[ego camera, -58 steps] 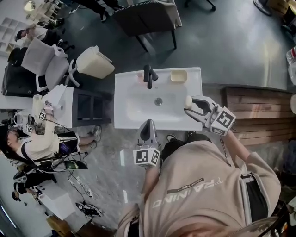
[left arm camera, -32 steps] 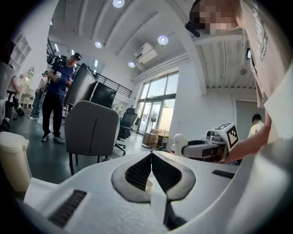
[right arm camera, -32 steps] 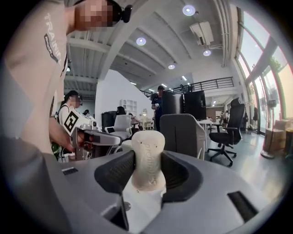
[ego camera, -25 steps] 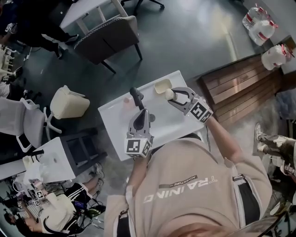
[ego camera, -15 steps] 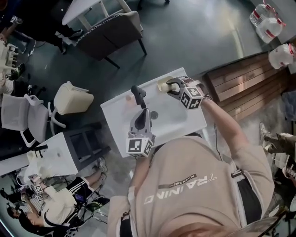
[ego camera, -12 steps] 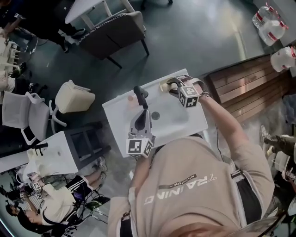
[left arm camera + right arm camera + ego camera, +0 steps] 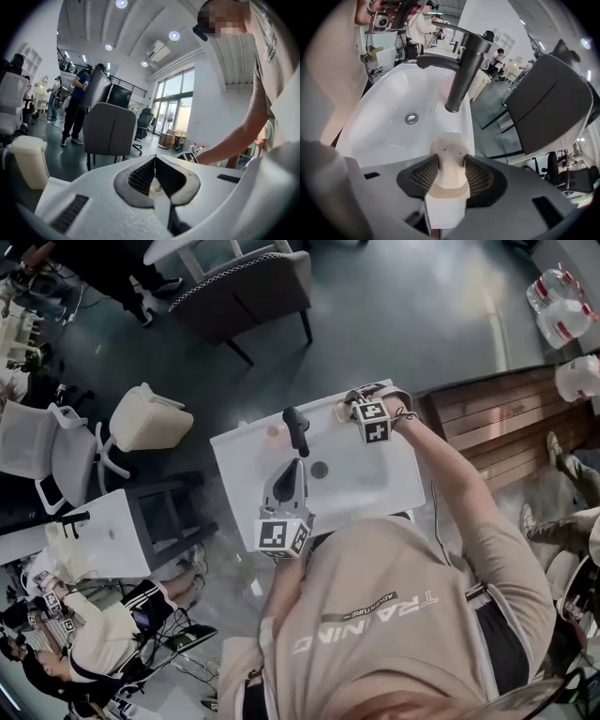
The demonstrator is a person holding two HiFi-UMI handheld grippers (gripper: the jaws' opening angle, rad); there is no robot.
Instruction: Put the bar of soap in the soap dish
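While the right tool pinches the pale bar of soap over the far right corner of the sink, right of the faucet, the left tool hangs near the sink's front rim, pressed together on nothing. Step in hand: placing. The soap dish is not clearly visible beneath the tool. The next move probably calls for lowering, then spreading the jaws.
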